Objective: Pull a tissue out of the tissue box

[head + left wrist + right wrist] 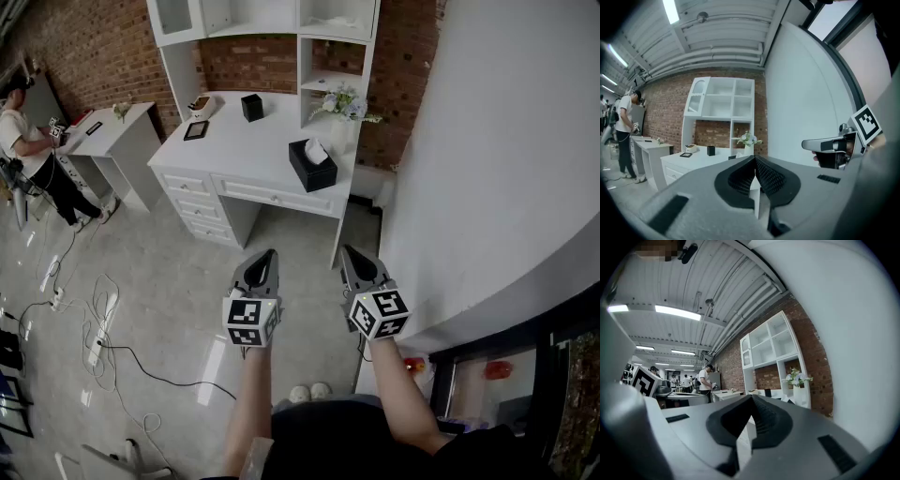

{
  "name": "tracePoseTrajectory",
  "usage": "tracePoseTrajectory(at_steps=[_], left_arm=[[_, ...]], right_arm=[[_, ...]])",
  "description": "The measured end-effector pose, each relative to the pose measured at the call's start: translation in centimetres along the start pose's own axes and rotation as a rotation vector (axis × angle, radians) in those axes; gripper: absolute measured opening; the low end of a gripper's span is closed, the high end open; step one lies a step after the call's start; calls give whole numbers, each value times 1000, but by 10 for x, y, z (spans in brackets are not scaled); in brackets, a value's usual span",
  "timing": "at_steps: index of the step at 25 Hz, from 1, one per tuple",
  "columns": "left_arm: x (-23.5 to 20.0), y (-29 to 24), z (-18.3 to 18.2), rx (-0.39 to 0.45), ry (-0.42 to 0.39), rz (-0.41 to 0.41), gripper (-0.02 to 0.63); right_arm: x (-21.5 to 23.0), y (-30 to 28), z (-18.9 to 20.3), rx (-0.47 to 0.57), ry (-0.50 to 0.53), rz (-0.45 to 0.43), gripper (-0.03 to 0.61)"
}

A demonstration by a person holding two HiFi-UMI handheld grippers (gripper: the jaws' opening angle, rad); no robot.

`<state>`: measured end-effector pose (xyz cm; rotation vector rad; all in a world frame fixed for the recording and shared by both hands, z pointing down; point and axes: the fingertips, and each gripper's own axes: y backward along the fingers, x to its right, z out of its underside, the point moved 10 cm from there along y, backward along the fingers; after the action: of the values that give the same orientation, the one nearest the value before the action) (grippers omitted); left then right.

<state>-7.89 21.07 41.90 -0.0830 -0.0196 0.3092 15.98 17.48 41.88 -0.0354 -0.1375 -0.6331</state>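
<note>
A black tissue box [312,166] with a white tissue [316,150] sticking up from its top stands near the right front of a white desk [244,139]. Both grippers hang level in the air over the floor, well short of the desk. My left gripper [270,253] is shut with nothing in it, its tips meeting [754,157]. My right gripper [347,249] is also shut and empty, tips together [751,396]. In the left gripper view the box is mostly hidden behind the jaws.
A white curved wall [487,159] rises close on the right. The desk carries a black cup [251,107], a tablet [196,130] and a flower vase [343,105], under a white shelf unit [272,19]. A person [33,155] stands at a second desk far left. Cables [98,328] lie on the floor.
</note>
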Motion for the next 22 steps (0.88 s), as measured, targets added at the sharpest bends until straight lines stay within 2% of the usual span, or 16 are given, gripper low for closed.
tracePoseTrajectory(at_steps=[22], left_arm=[[1,-1,13,-22,34,33,9]], right_arm=[[-4,5,5,-16,-19,17,-3]])
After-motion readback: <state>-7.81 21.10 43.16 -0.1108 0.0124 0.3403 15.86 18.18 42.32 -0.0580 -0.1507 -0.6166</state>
